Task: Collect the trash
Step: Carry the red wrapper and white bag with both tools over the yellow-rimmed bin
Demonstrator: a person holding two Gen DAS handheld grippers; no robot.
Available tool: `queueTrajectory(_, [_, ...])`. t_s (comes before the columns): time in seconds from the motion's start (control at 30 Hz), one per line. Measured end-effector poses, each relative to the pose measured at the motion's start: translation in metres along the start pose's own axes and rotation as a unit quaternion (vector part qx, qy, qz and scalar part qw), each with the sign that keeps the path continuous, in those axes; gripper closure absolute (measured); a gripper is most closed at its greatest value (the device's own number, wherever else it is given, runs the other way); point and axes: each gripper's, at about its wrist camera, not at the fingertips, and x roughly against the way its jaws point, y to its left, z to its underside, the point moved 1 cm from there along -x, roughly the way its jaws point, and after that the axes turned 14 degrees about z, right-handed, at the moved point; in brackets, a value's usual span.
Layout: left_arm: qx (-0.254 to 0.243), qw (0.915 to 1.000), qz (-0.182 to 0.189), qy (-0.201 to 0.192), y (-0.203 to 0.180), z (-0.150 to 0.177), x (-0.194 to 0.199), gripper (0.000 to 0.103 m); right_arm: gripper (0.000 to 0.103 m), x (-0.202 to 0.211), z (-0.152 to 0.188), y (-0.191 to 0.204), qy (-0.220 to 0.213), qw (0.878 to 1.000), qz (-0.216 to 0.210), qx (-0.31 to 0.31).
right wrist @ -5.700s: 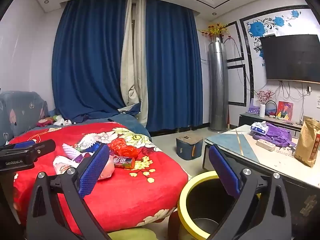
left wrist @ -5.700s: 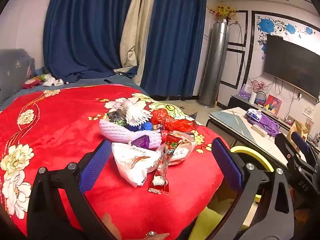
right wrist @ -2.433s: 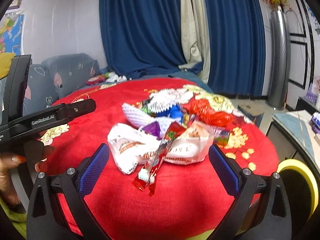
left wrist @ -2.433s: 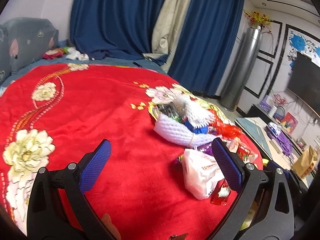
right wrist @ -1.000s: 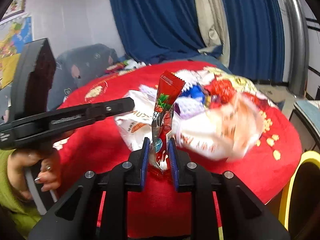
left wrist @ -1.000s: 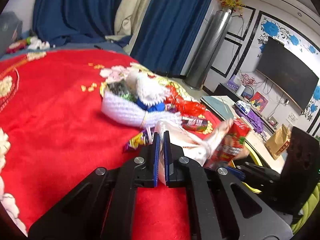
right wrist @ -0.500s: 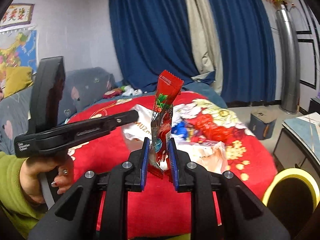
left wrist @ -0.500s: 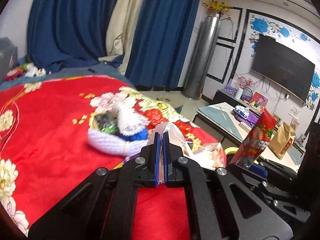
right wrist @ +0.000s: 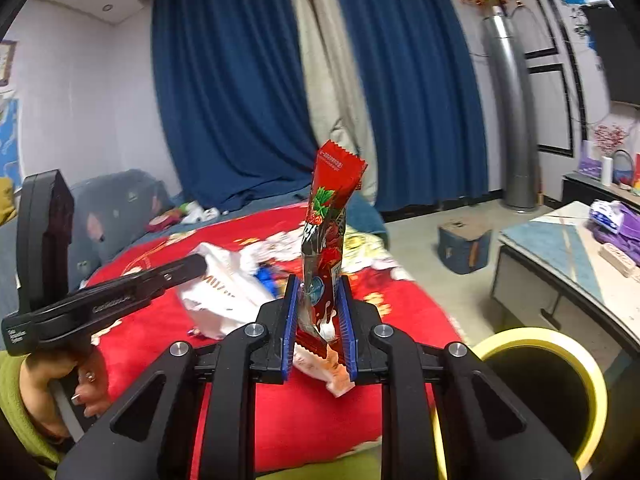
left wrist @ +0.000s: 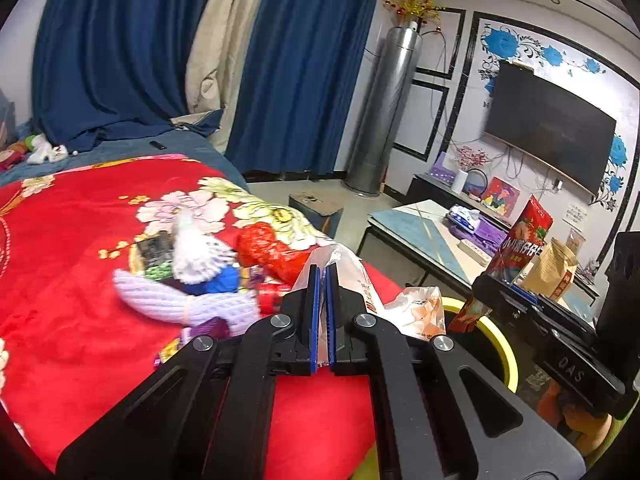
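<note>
My left gripper (left wrist: 320, 276) is shut on a white plastic wrapper (left wrist: 354, 272), lifted above the red blanket (left wrist: 80, 216); the wrapper also shows in the right wrist view (right wrist: 224, 292). My right gripper (right wrist: 318, 292) is shut on a tall red snack packet (right wrist: 330, 216), held upright; the packet also shows in the left wrist view (left wrist: 520, 248). A yellow-rimmed black bin (right wrist: 560, 372) stands on the floor to the right of the bed, also in the left wrist view (left wrist: 496, 336). More trash lies on the blanket: a white foam net (left wrist: 180, 300), a red wrapper (left wrist: 272, 248), a clear bag (left wrist: 420, 308).
A glass-topped low table (right wrist: 568, 256) with purple items and a brown paper bag (left wrist: 550, 268) stands right of the bin. A small blue box (right wrist: 464, 248) sits on the floor. Blue curtains (right wrist: 240, 100) and a sofa (right wrist: 120, 204) lie behind the bed.
Both grippers closed on trash about a second ago and lifted it. Since then both have swung right, toward the yellow-rimmed bin, carrying the white wrapper and the red packet.
</note>
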Motion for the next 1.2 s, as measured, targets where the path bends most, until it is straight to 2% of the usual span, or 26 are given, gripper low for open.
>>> queueTrajectory(0.37, [-0.034, 0.9986, 0.032, 0.026, -0.039, 0.006, -0.042, 0.103, 0.084, 0.005, 0.004, -0.051, -0.016, 0.996, 0.079, -0.026])
queueTrajectory(0.67, [-0.037, 0.9975, 0.045, 0.041, -0.054, 0.018, -0.067, 0.102, 0.084, 0.001, 0.016, -0.091, 0.01, 0.99, 0.131, -0.051])
queueTrajectory(1.2, [-0.104, 0.9888, 0.058, 0.091, -0.095, 0.051, -0.116, 0.102, 0.084, -0.009, 0.056, -0.153, 0.066, 0.971, 0.222, -0.067])
